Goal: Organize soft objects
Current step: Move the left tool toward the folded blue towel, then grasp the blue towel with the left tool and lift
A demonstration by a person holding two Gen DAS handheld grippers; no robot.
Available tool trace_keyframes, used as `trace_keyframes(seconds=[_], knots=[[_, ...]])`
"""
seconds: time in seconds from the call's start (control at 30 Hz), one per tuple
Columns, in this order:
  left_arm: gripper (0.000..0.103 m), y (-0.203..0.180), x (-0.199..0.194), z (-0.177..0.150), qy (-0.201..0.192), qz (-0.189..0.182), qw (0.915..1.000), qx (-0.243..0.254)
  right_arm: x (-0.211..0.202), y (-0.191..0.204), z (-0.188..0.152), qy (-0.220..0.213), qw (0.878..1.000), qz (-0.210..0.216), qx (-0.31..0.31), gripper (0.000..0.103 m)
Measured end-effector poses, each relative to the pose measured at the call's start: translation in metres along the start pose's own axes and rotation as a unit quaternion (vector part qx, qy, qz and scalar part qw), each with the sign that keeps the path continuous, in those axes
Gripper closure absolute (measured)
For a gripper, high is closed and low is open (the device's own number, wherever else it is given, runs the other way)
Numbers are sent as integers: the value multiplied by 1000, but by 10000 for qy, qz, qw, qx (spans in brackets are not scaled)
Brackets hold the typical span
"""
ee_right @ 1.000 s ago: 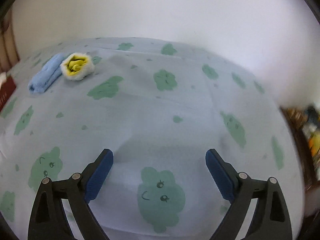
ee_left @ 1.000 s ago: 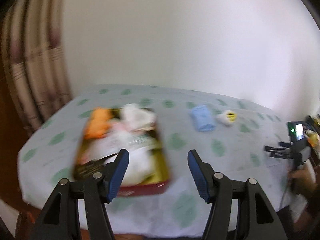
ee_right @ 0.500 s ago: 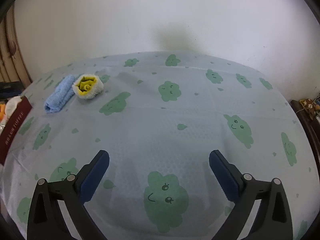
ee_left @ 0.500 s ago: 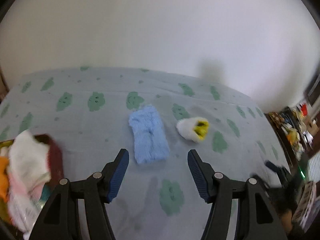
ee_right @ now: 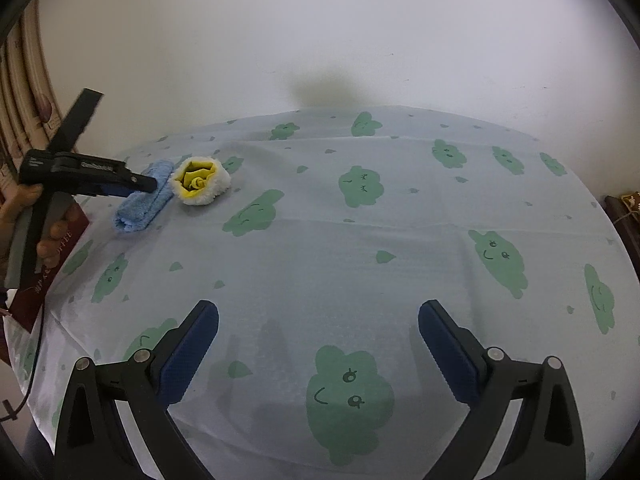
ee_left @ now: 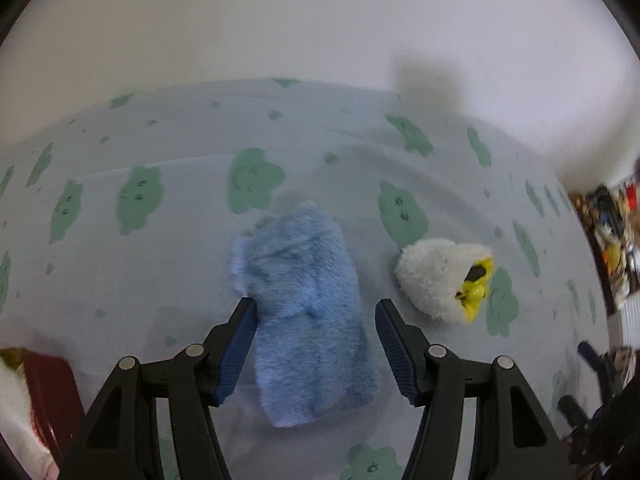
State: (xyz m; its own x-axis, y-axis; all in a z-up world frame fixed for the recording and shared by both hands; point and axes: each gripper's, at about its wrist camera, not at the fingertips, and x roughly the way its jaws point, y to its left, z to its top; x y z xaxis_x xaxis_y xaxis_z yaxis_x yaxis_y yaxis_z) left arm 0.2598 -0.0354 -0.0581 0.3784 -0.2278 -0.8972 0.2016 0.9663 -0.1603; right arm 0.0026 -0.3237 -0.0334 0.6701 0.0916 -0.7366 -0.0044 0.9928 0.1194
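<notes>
A folded blue fluffy towel (ee_left: 308,308) lies on the cloud-print tablecloth (ee_right: 360,240). My left gripper (ee_left: 315,306) hangs just over it, open, one finger on each side; the left pad is at the towel's edge and the right pad stands clear. Right of the towel sits a white plush with a yellow inside (ee_left: 440,280). From the right wrist view, the towel (ee_right: 144,200) and plush (ee_right: 200,180) sit far left, with the left gripper (ee_right: 140,184) over the towel. My right gripper (ee_right: 318,312) is open wide above bare cloth, holding nothing.
A dark red box (ee_left: 52,380) with soft items in it stands at the lower left, also visible as the red box (ee_right: 36,292) under a person's hand (ee_right: 20,200). A white wall backs the table. Clutter (ee_left: 612,232) lies off the right edge.
My left gripper swung right from over the red box to the blue towel and came lower. It has entered the right wrist view. The right gripper's jaws spread a little wider.
</notes>
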Motion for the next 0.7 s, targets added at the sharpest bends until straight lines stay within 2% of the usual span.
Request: trace_keyframes(seconds=[0.1, 0.17, 0.2, 0.23, 0.3, 0.47, 0.7], knots=[[40, -6, 14, -1, 223, 240, 9992, 239, 0, 0, 0, 10, 10000, 8, 18, 3], [41, -10, 15, -6, 80, 363, 9983, 452, 0, 0, 0, 13, 10000, 9, 17, 3], [63, -12, 13, -11, -101, 391, 9975, 572, 0, 0, 0, 15, 10000, 10, 19, 3], [72, -12, 11, -14, -246, 462, 9967, 612, 1, 0, 0, 14, 10000, 13, 25, 3], [77, -6, 7, -14, -300, 416, 9978, 411, 1, 0, 0, 14, 10000, 9, 44, 3], [79, 3, -21, -25, -505, 219, 9984, -142, 1, -1, 0, 28, 10000, 14, 64, 3], [78, -8, -78, -70, -929, 52, 9949, -391, 1, -1, -1, 24, 10000, -45, 45, 3]])
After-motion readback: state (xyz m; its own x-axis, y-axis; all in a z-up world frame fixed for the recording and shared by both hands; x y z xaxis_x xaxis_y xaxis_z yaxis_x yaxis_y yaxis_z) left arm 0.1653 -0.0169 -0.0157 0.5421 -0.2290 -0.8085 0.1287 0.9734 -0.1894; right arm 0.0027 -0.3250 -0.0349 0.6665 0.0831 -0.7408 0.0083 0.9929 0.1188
